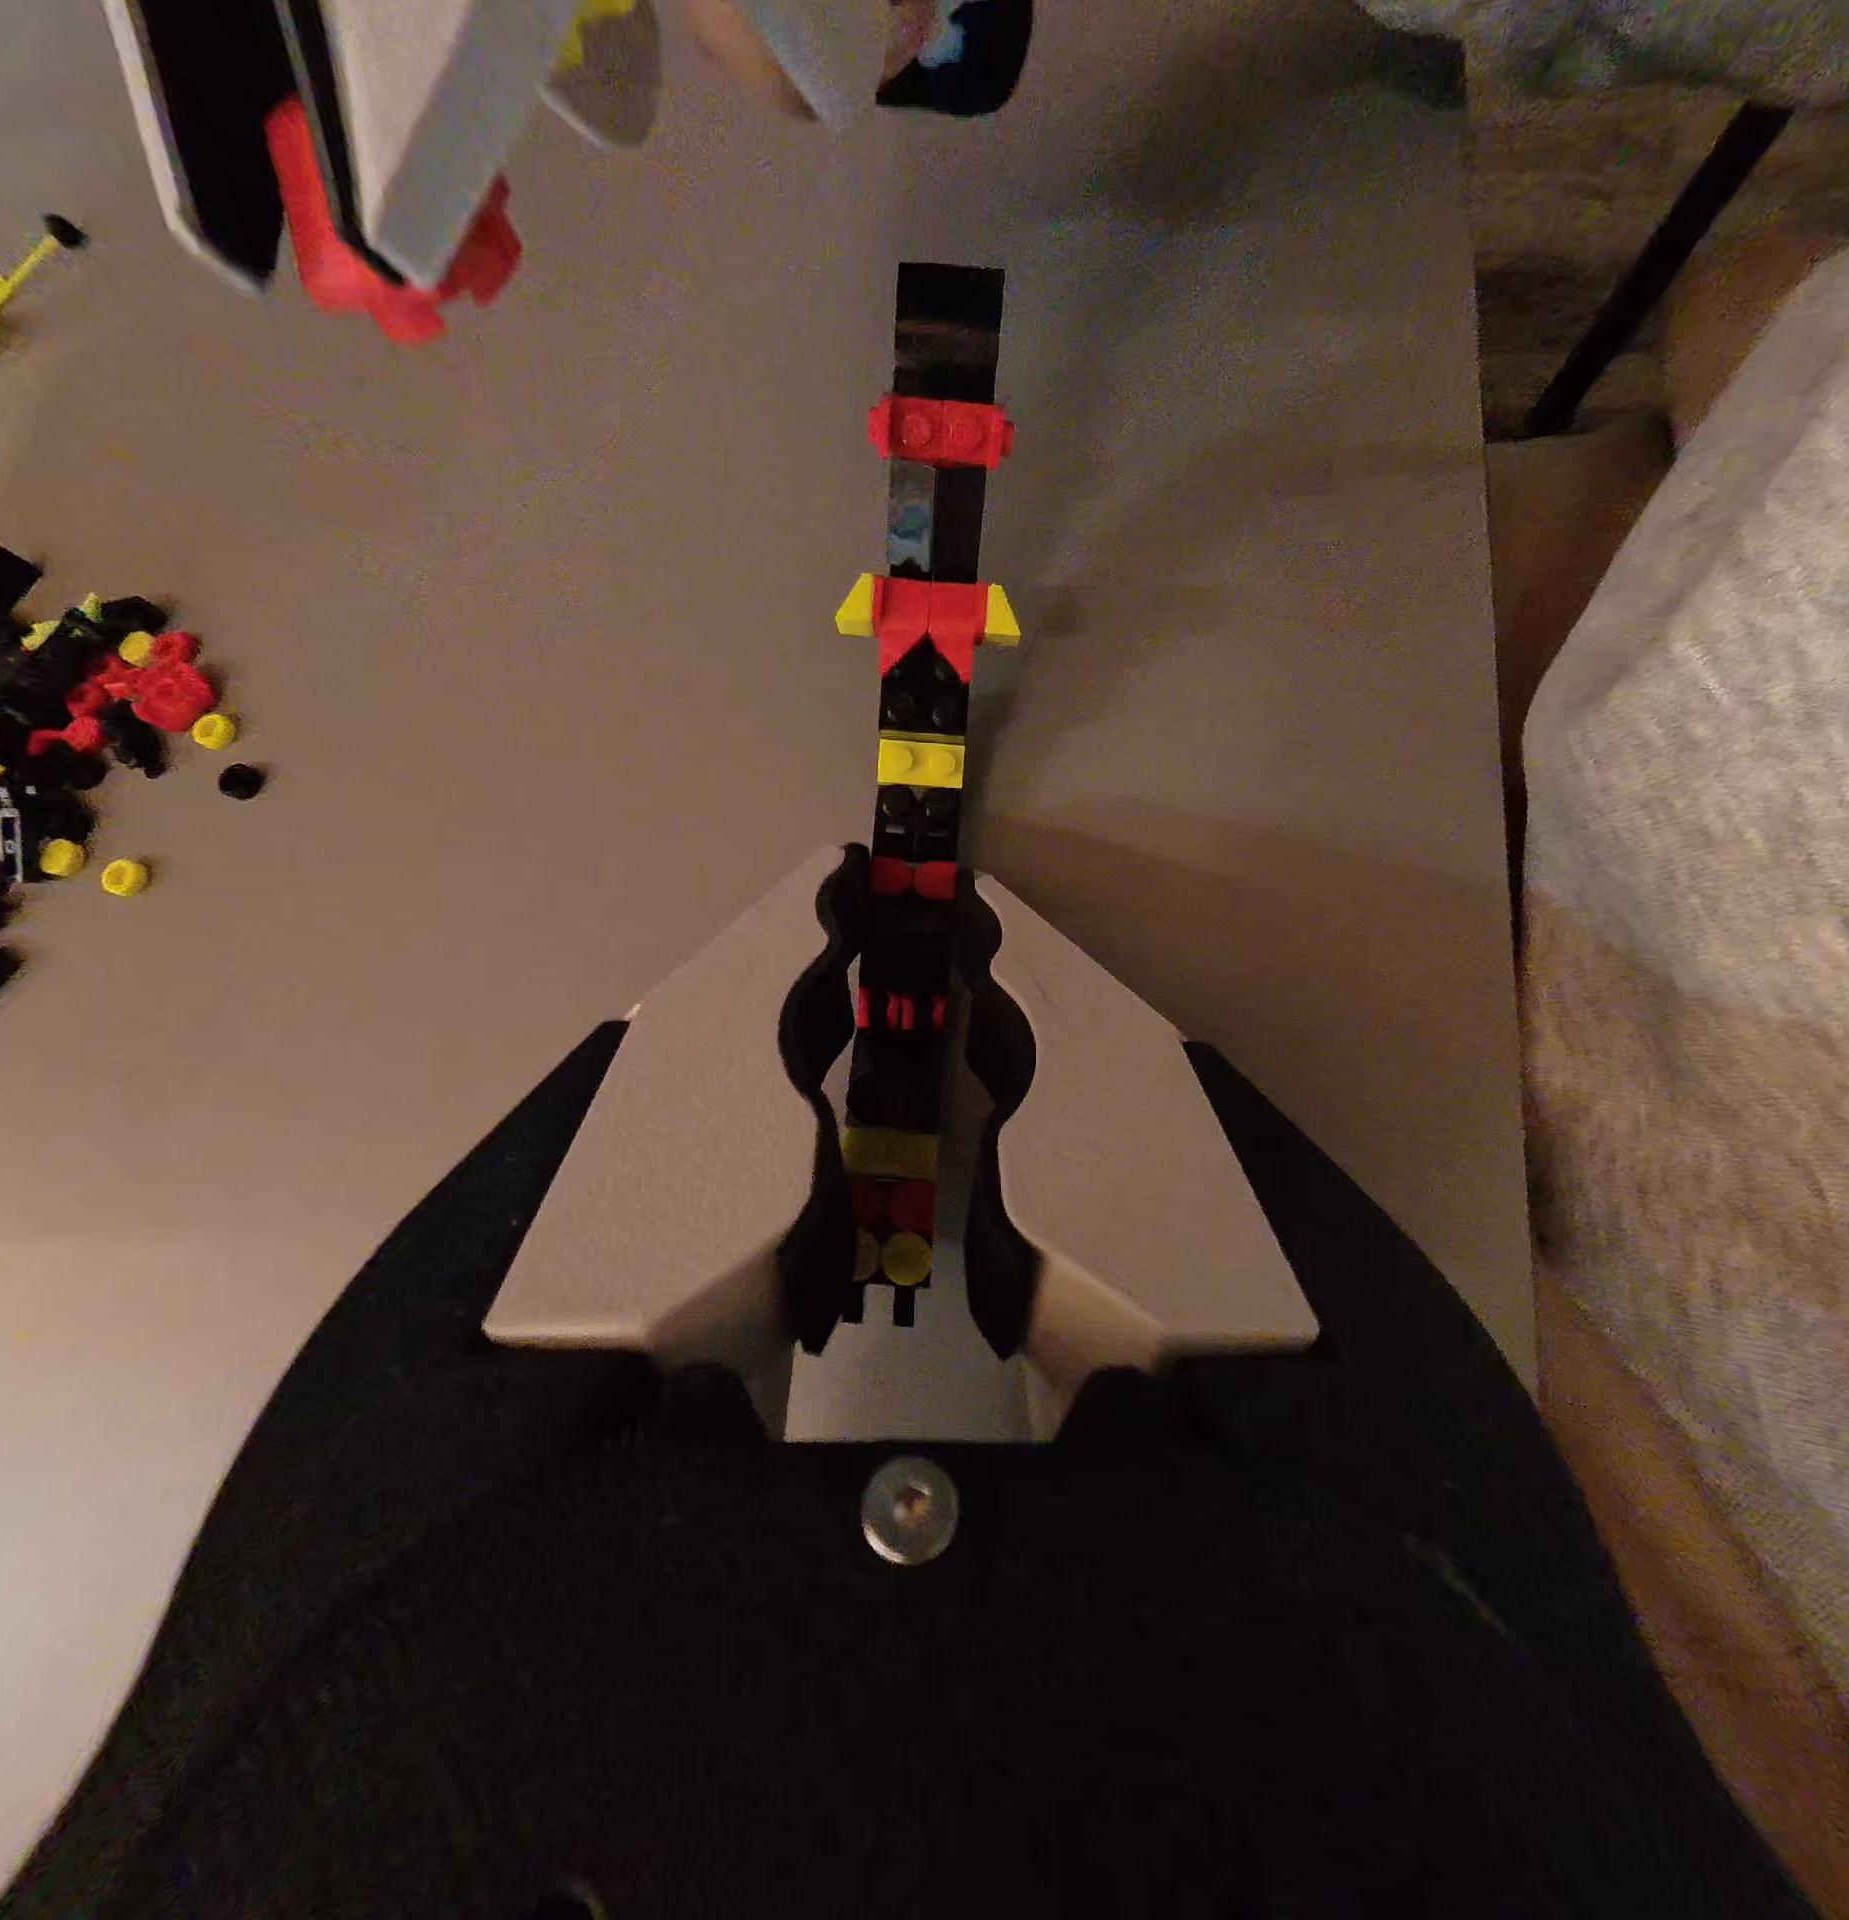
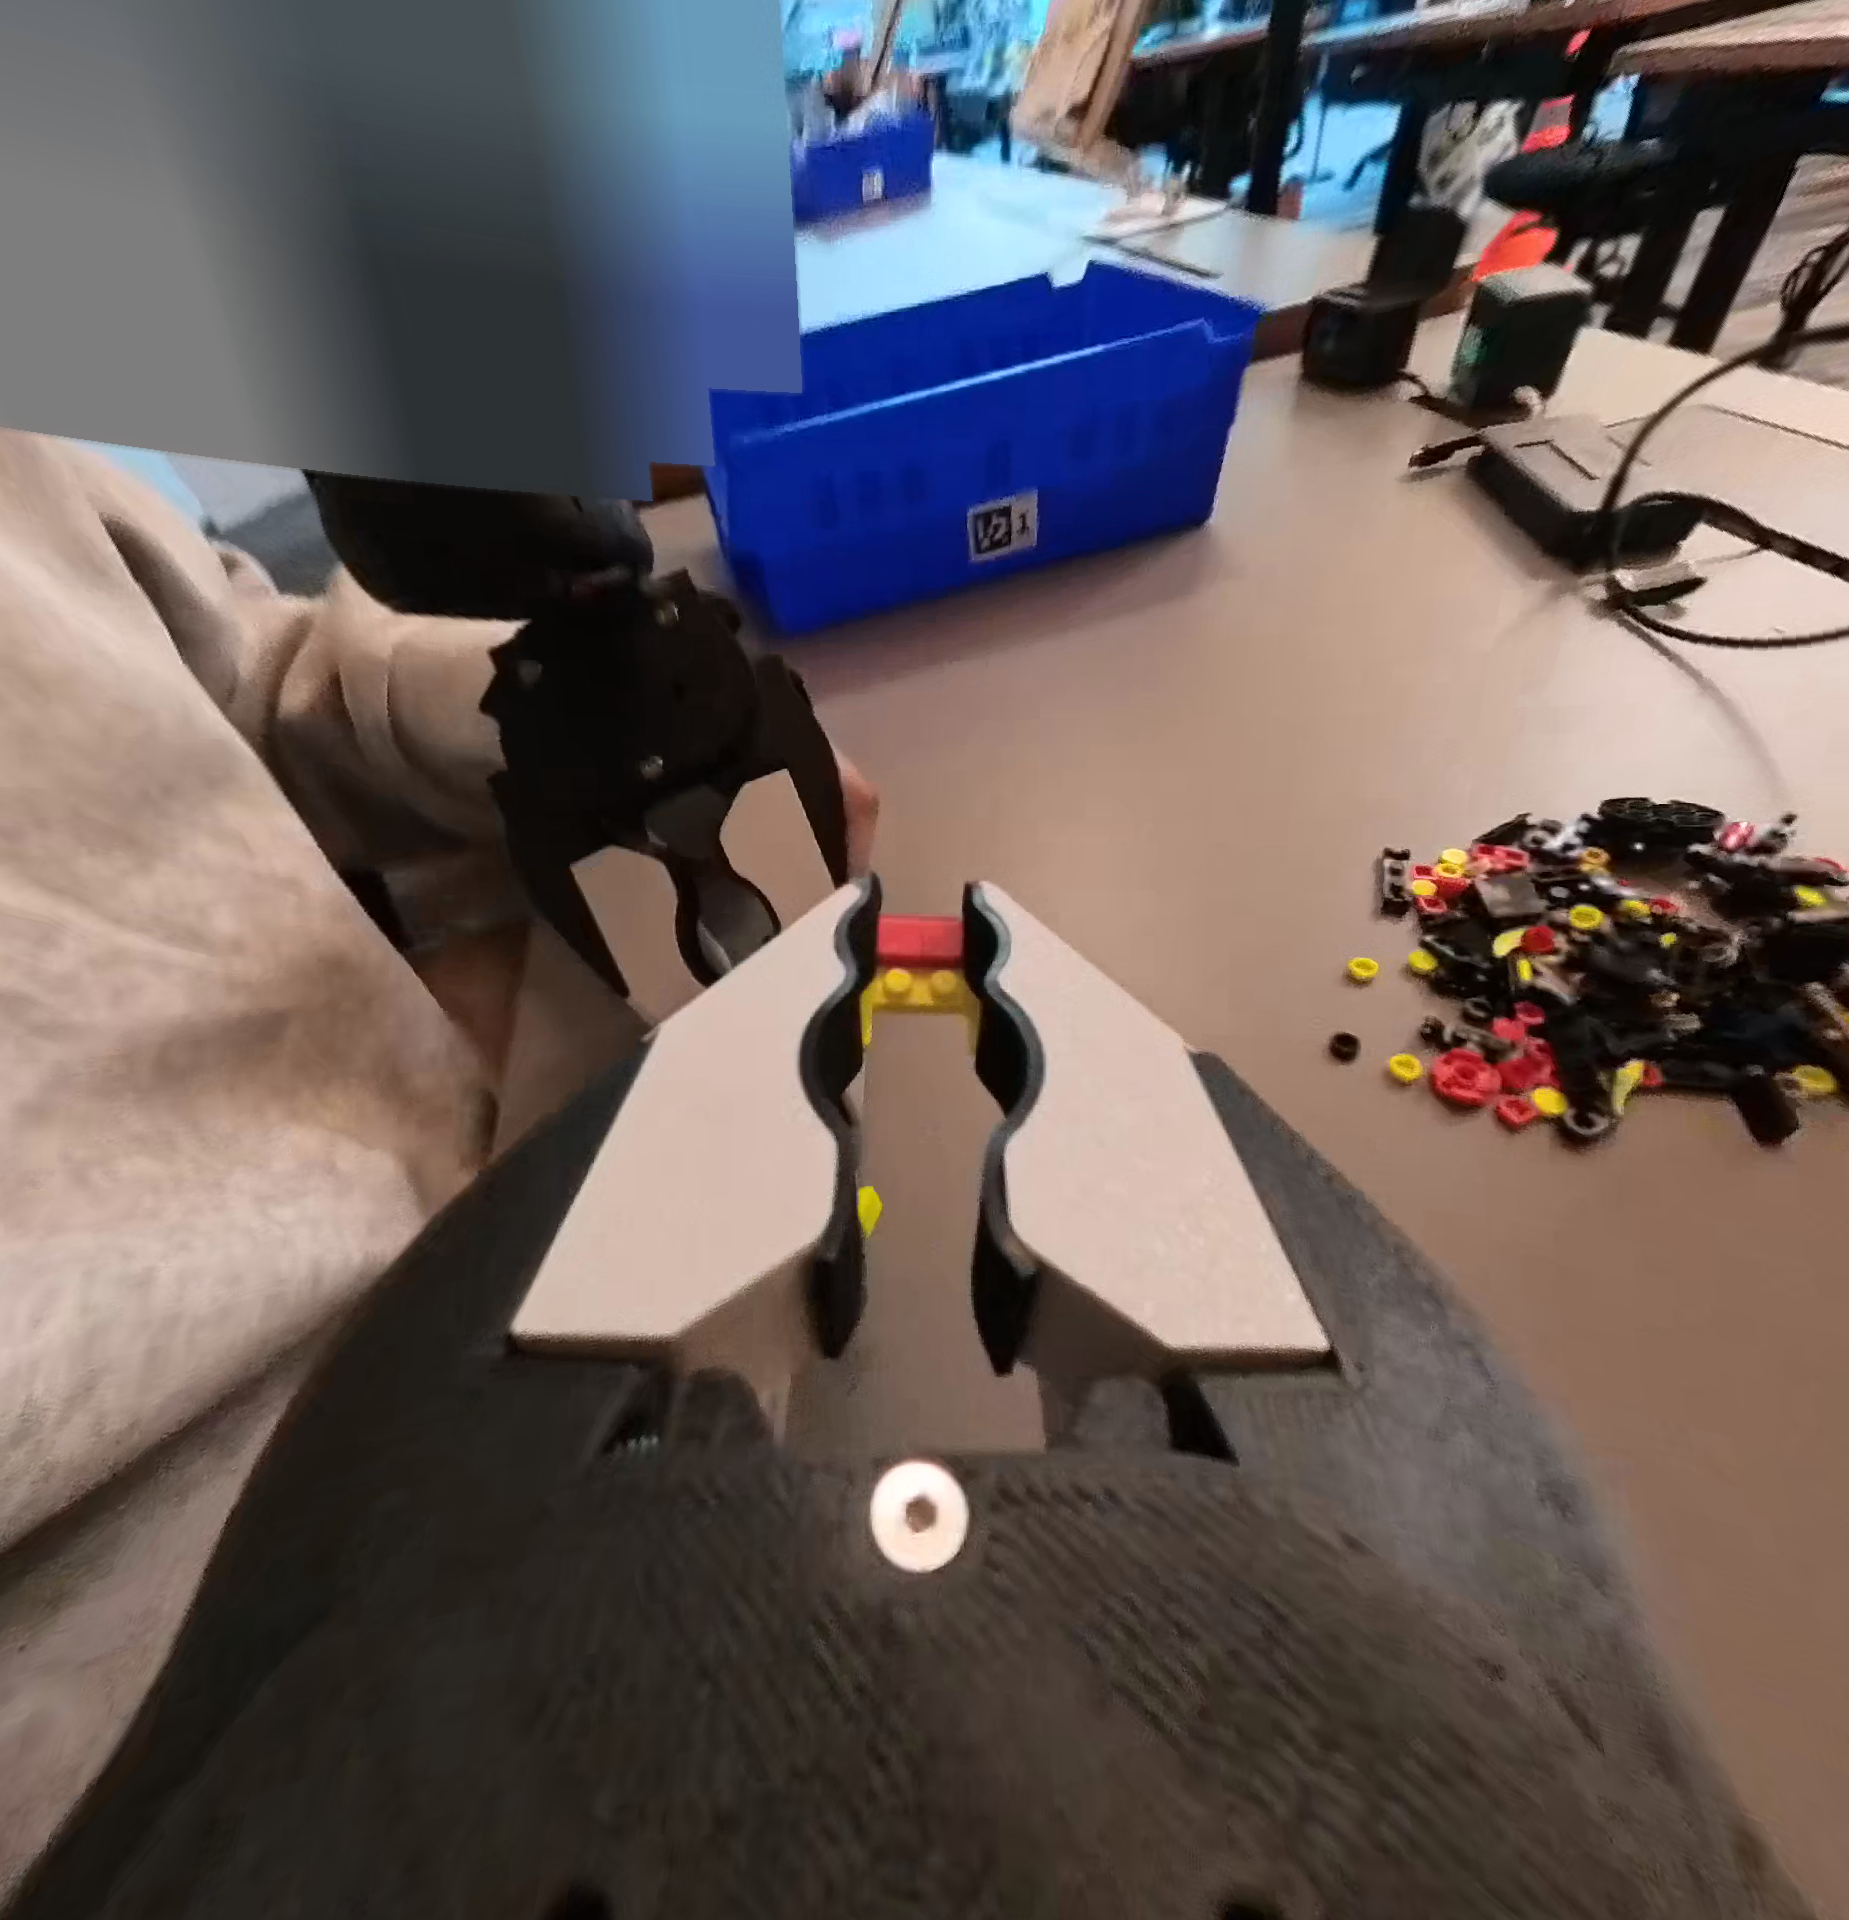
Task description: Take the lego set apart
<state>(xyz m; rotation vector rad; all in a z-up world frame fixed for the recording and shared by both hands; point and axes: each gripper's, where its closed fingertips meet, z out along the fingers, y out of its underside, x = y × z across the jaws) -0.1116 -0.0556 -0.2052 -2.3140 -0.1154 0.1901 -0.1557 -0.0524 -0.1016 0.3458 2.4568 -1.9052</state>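
My left gripper is shut on a long black lego strip that carries red and yellow pieces and sticks out forward over the table. Its near end lies hidden between the pads. My right gripper is shut on a small red and yellow lego piece held at its fingertips. In the left wrist view the right gripper hangs at the upper left, apart from the strip, with the red piece in its jaws. The left gripper's black body shows beyond my right fingertips.
A pile of loose black, red and yellow lego pieces lies on the brown table, also in the left wrist view. A blue bin stands behind. Cables and a black adapter lie at the far right. A beige sleeve fills the left. About 11 cm separates my left fingertips from my right.
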